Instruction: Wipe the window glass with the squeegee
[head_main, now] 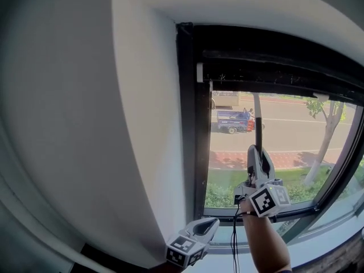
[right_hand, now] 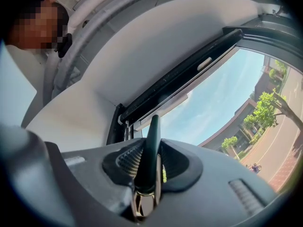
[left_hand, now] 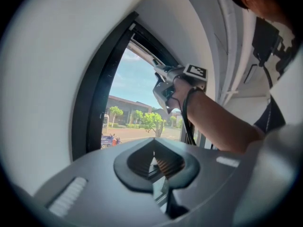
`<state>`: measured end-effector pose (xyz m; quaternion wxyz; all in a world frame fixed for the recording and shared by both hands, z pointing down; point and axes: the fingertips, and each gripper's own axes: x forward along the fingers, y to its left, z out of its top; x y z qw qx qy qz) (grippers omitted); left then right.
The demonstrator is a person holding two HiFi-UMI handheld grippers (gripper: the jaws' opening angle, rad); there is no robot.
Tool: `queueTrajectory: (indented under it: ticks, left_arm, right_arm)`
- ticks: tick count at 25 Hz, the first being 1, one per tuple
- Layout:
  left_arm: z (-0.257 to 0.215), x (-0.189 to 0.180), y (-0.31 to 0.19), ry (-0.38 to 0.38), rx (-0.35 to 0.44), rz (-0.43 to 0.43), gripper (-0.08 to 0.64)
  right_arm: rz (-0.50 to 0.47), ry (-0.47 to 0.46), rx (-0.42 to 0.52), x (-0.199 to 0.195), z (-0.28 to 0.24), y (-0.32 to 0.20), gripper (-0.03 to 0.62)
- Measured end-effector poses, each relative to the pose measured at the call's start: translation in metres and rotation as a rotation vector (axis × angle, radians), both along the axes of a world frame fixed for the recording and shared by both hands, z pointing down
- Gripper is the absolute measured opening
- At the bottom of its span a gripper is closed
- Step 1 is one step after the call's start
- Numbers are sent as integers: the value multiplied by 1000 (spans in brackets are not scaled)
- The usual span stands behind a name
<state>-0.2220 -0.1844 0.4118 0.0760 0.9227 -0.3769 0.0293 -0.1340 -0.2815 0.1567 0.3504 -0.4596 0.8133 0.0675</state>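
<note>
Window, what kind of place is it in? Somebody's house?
Probably a room indoors, in a building beside a street; house or office, I cannot tell. A white wall surrounds the dark window frame, and through the glass lie a road, a blue truck and a tree.

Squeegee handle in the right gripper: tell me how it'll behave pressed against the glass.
Probably stiff: the squeegee handle runs straight up from the right gripper without sagging. Likely light, being thin. Gripped near its lower end, it may pivot in the jaws when pressed on the window glass.
</note>
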Motion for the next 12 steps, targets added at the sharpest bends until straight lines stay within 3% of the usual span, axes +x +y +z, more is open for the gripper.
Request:
queueTrajectory:
  ticks: [7, 12]
  left_arm:
    - [-14, 4, 5, 28, 30, 26, 3]
    - [-12, 4, 5, 45, 10, 11, 3]
  right_arm:
    - [8, 15, -32, 3, 17, -5, 101]
    - [1, 26, -69, 4, 31, -4, 101]
